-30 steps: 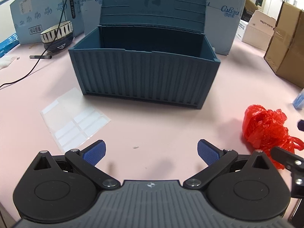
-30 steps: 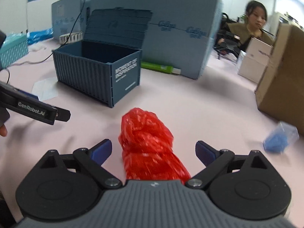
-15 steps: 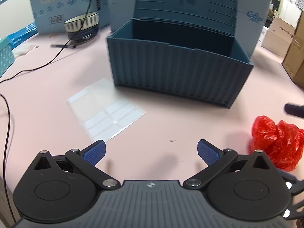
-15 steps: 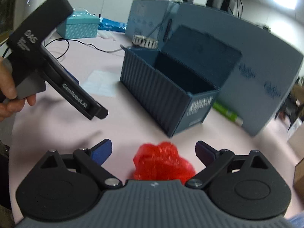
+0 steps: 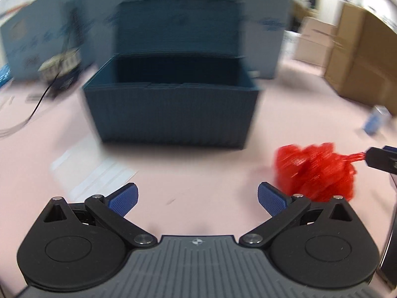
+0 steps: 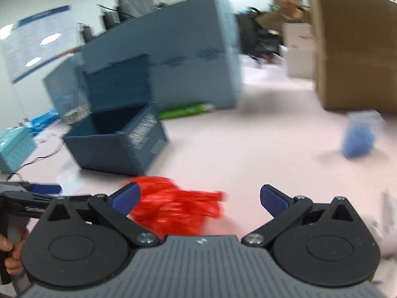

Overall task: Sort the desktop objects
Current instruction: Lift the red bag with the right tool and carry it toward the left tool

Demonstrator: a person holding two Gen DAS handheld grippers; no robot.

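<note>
A crumpled red plastic bag (image 5: 315,173) lies on the pink table, right of my left gripper (image 5: 197,198), which is open and empty. In the right wrist view the bag (image 6: 173,208) sits between the jaws of my right gripper (image 6: 199,198), closer to its left finger (image 6: 126,197); the jaws are wide open. The right gripper's tip (image 5: 379,160) shows at the bag's right edge in the left wrist view. The open dark blue container box (image 5: 171,114) stands ahead, lid up; it also shows in the right wrist view (image 6: 116,144). Both views are blurred.
A small blue packet (image 6: 357,139) lies at right near a brown cardboard box (image 6: 357,49). A label sheet (image 5: 94,173), a cable (image 5: 42,94) and a tape roll (image 5: 59,67) lie at left. A green tube (image 6: 186,110) lies behind the container. A teal box (image 6: 15,149) stands far left.
Both cameras have swung quickly and the views are blurred. The red bag now sits toward the right gripper's left finger. The left gripper has turned so the container is centred ahead.
</note>
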